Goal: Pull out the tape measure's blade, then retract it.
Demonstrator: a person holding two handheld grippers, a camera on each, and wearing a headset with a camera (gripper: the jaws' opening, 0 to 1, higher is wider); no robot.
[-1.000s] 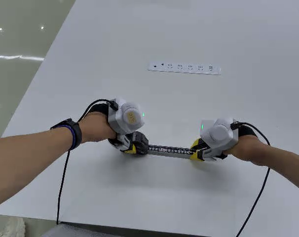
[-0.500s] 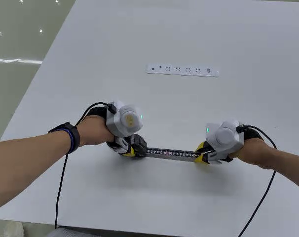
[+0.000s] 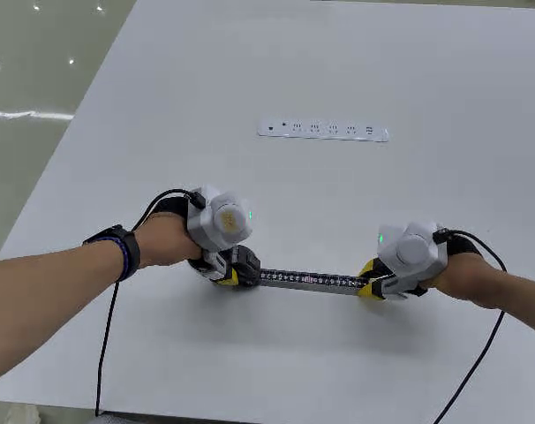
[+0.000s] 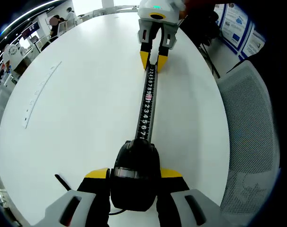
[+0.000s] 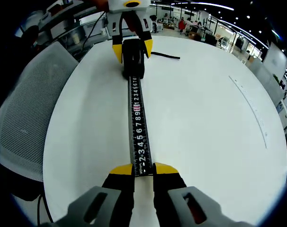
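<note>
1. Left gripper point(image 4: 134, 173) is pressed tight around the black, yellow-trimmed tape measure case point(image 4: 135, 158), held low on the white table point(image 3: 250, 71).
2. Right gripper point(image 5: 143, 169) pinches the tip end of the pale, black-numbered metal blade point(image 5: 136, 113), which runs straight between the two grippers.
3. With only a short stretch of blade out, pulling it out looks to be the step in hand.
4. Next, the case likely needs a steady hold while the right gripper draws away, then guides the blade back slowly so it cannot snap in.
</note>
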